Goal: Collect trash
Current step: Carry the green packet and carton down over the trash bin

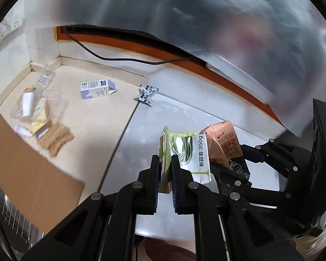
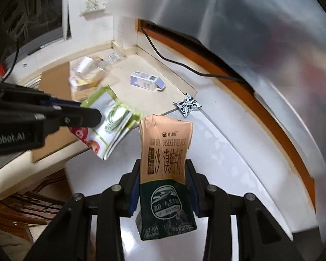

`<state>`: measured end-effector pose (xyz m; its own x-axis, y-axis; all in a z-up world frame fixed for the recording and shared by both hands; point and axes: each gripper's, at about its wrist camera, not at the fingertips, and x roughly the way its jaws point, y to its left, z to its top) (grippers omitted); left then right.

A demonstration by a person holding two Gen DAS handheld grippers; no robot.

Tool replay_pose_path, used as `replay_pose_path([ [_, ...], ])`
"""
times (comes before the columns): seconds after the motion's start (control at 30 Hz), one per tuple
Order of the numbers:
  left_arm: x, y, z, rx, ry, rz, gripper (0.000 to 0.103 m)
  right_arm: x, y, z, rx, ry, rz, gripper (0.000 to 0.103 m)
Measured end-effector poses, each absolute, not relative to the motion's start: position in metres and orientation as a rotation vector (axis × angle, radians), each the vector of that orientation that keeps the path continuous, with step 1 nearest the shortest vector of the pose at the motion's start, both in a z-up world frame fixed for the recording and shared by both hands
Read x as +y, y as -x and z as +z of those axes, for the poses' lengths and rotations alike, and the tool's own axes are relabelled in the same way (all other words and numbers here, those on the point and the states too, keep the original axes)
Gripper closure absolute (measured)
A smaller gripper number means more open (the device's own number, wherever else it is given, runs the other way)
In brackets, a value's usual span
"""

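My left gripper (image 1: 165, 163) is shut on a green and white food packet (image 1: 184, 152), held in the air; the packet also shows in the right wrist view (image 2: 110, 119). My right gripper (image 2: 163, 174) is shut on a crushed peach and dark green milk carton (image 2: 166, 163), also seen in the left wrist view (image 1: 225, 145). Both are held side by side above the white surface (image 1: 163, 117), under a translucent plastic bag (image 1: 239, 32). A black-and-white spotted wrapper (image 1: 146, 94) and a white and purple carton (image 1: 97, 89) lie beyond.
A heap of litter with a clear bottle (image 1: 43, 80), a clear tray (image 1: 32, 106) and a brown mat (image 1: 55, 138) lies in the beige corner. A cardboard sheet (image 1: 26, 169) lies at the left. A black cable (image 1: 110, 56) runs along the orange-trimmed ledge.
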<state>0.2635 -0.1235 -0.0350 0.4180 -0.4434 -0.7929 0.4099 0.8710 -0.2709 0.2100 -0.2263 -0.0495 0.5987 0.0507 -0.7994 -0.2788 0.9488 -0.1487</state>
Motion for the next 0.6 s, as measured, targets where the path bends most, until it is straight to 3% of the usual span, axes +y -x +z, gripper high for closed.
replay_pose_path([
  [0.33, -0.075, -0.148, -0.008, 0.966, 0.019, -0.560, 0.095, -0.179, -0.084, -0.037, 0.912, 0.214, 0.196, 0.066],
  [0.6, -0.044, -0.079, -0.036, 1.034, -0.040, -0.561, 0.095, -0.152, -0.015, -0.068, 0.979, 0.129, 0.198, 0.066],
])
